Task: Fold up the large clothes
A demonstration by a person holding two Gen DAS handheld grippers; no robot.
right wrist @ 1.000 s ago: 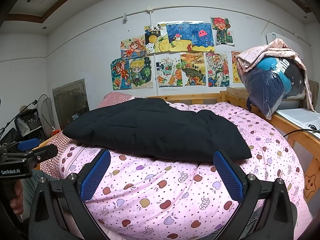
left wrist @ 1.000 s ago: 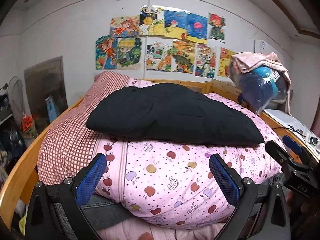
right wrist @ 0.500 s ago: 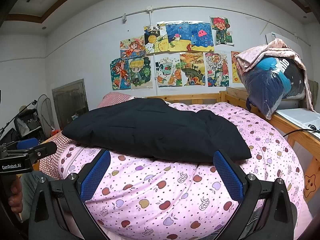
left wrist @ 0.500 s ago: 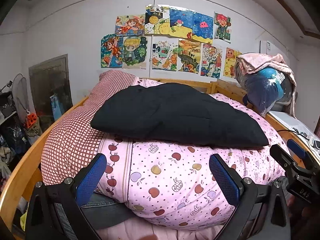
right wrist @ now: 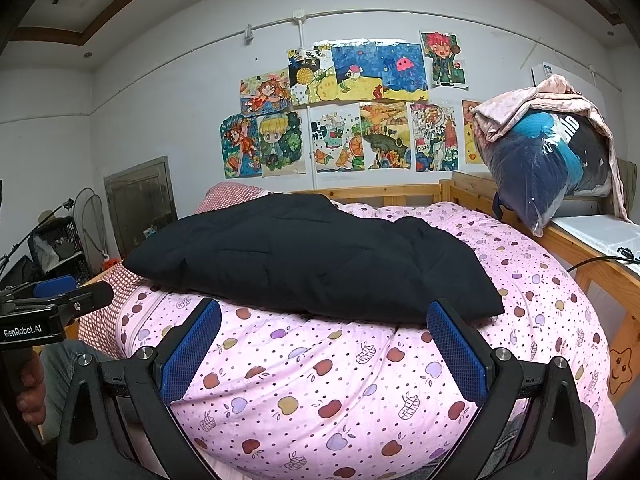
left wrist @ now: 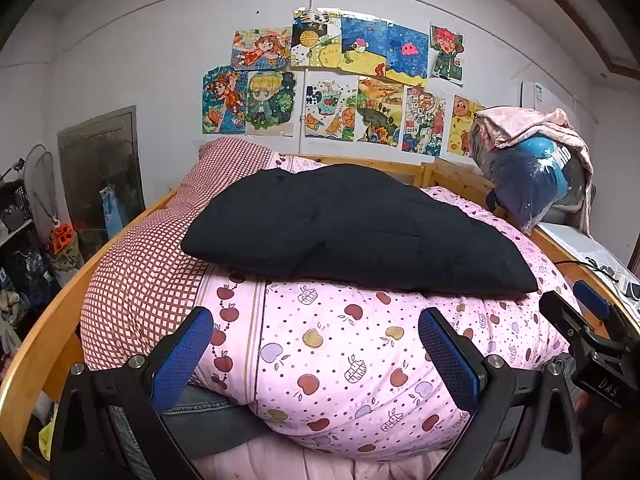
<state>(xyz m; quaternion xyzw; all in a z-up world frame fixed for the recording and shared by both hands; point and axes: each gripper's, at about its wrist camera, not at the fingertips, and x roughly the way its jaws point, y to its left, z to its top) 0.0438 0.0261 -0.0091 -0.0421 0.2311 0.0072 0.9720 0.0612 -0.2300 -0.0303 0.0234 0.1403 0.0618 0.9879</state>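
- Low at six o'clock in the left wrist view, the left tool [left wrist: 316,354] stands with its blue-padded fingers [left wrist: 182,354] spread wide, nothing between them, just short of the bulging front of the quilt.
- At six o'clock of the right wrist view the right tool [right wrist: 324,346] is likewise wide apart and empty, its blue pads [right wrist: 456,350] framing the quilt's front.
- Each tool shows in the other's view: the left one at nine o'clock of the right view bears white lettering "GenRobot.AI", with a hand [right wrist: 30,384] gripping below it; the right one at four o'clock of the left view carries the letters "DAS".
- Beyond the fingers, a pink quilt [left wrist: 360,352] printed with apples and dots is heaped on a wooden bed [left wrist: 48,316]; a red-checked cover [left wrist: 136,272] lies at its ten o'clock side.
- On top of the quilt, at twelve o'clock from both tools, rests the black padded garment [left wrist: 344,232], spread flat, apart from either tool.
- A strip of blue denim [left wrist: 200,412] peeks from under the quilt by the left finger.
- At two o'clock, a clear bag of clothes [right wrist: 552,160] with a pink cloth [right wrist: 540,100] draped over it sits on the bed frame.
- Children's drawings [right wrist: 344,116] cover the white wall; one shows "2024".
- A fan [left wrist: 40,176] and crates stand at nine o'clock.
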